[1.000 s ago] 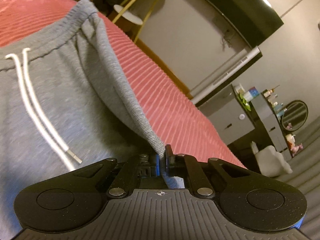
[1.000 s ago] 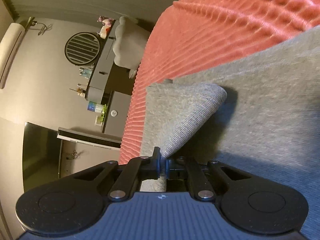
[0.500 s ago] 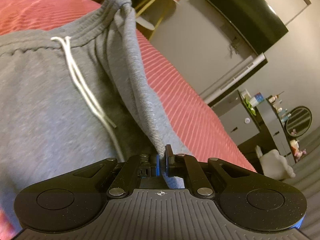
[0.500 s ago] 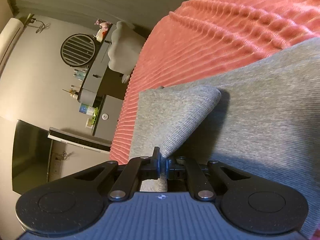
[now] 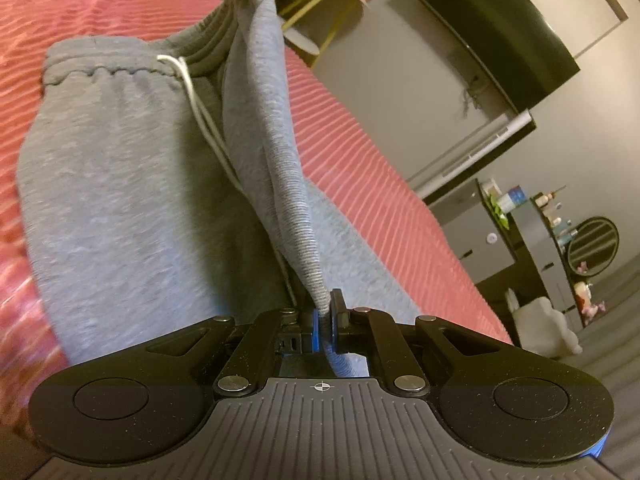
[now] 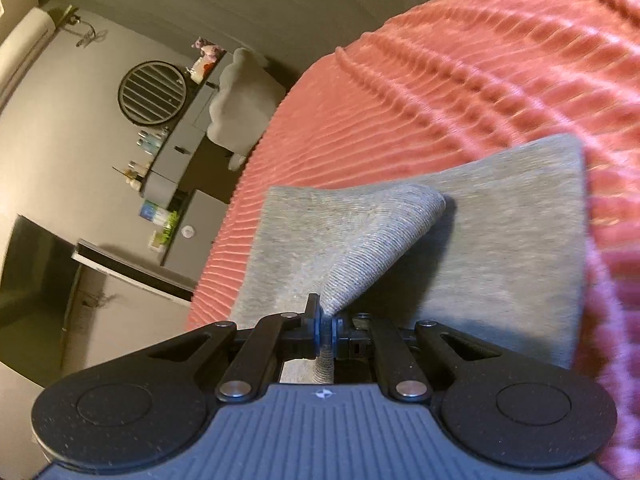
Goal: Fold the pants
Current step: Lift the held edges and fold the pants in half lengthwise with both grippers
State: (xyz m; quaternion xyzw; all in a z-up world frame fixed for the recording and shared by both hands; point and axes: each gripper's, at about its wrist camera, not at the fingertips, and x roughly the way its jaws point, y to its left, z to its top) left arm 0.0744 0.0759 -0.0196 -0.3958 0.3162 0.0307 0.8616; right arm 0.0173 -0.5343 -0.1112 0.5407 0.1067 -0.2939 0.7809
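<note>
The left gripper (image 5: pixel 327 312) is clamped tight on one ribbed edge of the grey sweatpants (image 5: pixel 120 208), the cloth pinched between its two black jaws with a short tail of fabric poking back toward the camera. From that pinch the ribbed band rises away as a taut ridge to the gathered waistband (image 5: pixel 108 72), where one white drawstring (image 5: pixel 192 96) hangs in two strands down the front. The rest of the pants lies spread on the red ribbed bedspread (image 5: pixel 360 152), the lifted edge held above the flat layer.

The right gripper (image 6: pixel 326 322) is likewise closed on the same garment, its jaws squeezing one ribbed cuff (image 6: pixel 380 232) that fans out from the pinch into a raised fold. Under the fold one flat trouser leg (image 6: pixel 520 248) rests on the bedspread (image 6: pixel 480 92), its end cut square.

Beyond the bed edge, the left wrist view shows one dark wall-mounted screen (image 5: pixel 496 28), one grey dresser (image 5: pixel 496 248) carrying several small bottles, and one round slatted mirror (image 5: pixel 592 246); how many bottles there are is too small to count
</note>
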